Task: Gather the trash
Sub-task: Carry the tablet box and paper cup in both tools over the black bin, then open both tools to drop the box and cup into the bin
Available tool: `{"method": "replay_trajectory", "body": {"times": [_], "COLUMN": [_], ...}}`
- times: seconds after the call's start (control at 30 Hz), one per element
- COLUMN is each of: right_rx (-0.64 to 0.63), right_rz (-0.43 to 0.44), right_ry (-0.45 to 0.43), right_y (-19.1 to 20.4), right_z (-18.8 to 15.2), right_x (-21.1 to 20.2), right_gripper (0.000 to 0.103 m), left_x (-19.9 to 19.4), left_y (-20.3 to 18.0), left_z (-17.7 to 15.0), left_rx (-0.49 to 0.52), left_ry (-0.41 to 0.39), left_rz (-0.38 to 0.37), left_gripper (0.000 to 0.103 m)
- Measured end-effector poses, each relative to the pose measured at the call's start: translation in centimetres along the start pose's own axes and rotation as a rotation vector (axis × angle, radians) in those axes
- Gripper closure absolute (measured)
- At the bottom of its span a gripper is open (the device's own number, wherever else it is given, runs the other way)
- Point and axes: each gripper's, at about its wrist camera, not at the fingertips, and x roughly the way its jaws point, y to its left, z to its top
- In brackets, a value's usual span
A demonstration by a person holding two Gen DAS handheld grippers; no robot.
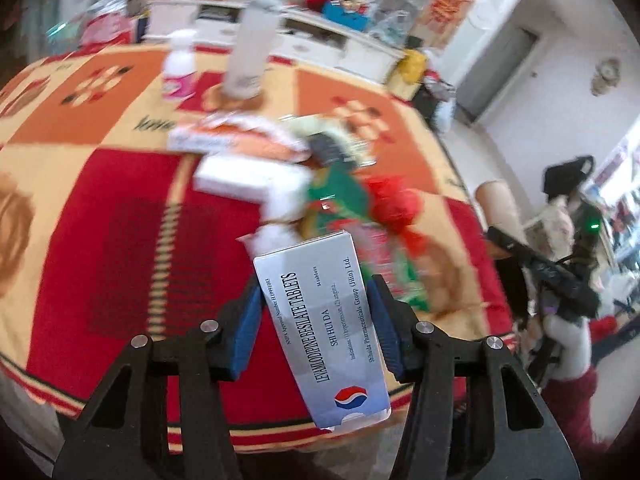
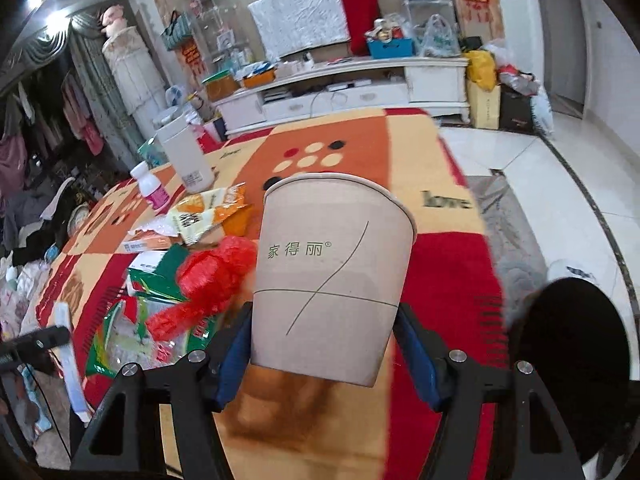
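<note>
My left gripper (image 1: 316,292) is shut on a silver tablet box (image 1: 324,332) and holds it above the red and orange tablecloth (image 1: 100,208). My right gripper (image 2: 324,332) is shut on a beige paper cup (image 2: 328,276), held upright above the cloth. A pile of trash lies on the table: a red mesh bag (image 2: 212,276), green wrappers (image 2: 160,276), an orange snack bag (image 2: 212,212) and flat white boxes (image 1: 248,178). The red mesh bag (image 1: 396,208) also shows in the left wrist view, blurred.
A tall white canister (image 2: 186,156) and a small pink-labelled bottle (image 2: 152,188) stand at the table's far side. A white TV cabinet (image 2: 360,88) lies beyond. A dark round object (image 2: 568,360) is at the right. Tiled floor (image 2: 560,200) is right of the table.
</note>
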Motion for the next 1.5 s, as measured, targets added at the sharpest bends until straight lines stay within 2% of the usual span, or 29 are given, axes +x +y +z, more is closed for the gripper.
{"method": "replay_trajectory", "body": {"times": [0.2, 0.53, 0.7, 0.87, 0.97, 1.2, 1.27, 1.3, 1.33, 1.43, 1.5], "right_rx": [0.063, 0.156, 0.207, 0.257, 0.278, 0.333, 0.348, 0.350, 0.349, 0.348, 0.345], "right_rz": [-0.053, -0.151, -0.211, -0.252, -0.264, -0.297, -0.307, -0.319, -0.325, -0.324, -0.329], "right_ry": [-0.020, -0.050, -0.041, -0.015, 0.001, 0.019, 0.022, 0.019, 0.017, 0.022, 0.025], "right_y": [-3.9, -9.7, -13.0, -16.0, -17.3, -19.6, -20.1, -20.2, -20.2, -20.2, -20.1], "right_z": [-1.1, -2.7, -3.9, -5.1, -5.7, -6.8, -7.0, -7.0, -7.1, -7.2, -7.4], "right_x": [-2.6, -5.5, -6.4, -6.4, -6.5, -6.6, -6.6, -6.7, -6.8, -7.1, -7.2], "right_gripper": [0.037, 0.037, 0.037, 0.037, 0.037, 0.036, 0.026, 0.024, 0.024, 0.024, 0.024], "left_x": [0.5, 4.9, 8.5, 11.9, 13.6, 16.3, 17.1, 17.5, 18.2, 19.1, 19.0], "left_y": [-6.3, -18.4, -23.4, -26.7, -27.9, -28.9, -28.9, -29.0, -29.3, -29.8, -29.4], "left_z": [1.2, 2.5, 3.6, 3.8, 3.8, 4.5, 4.6, 4.5, 4.3, 3.4, 3.0], "left_rx": [0.114, 0.292, 0.322, 0.334, 0.325, 0.214, 0.160, 0.144, 0.149, 0.180, 0.192], "left_ry": [0.029, 0.060, 0.059, 0.064, 0.050, 0.016, 0.007, 0.008, 0.028, 0.085, 0.093], "left_rz": [-0.111, -0.247, -0.283, -0.286, -0.273, -0.327, -0.381, -0.418, -0.424, -0.411, -0.392], "left_gripper": [0.053, 0.053, 0.053, 0.053, 0.053, 0.053, 0.052, 0.052, 0.052, 0.052, 0.052]}}
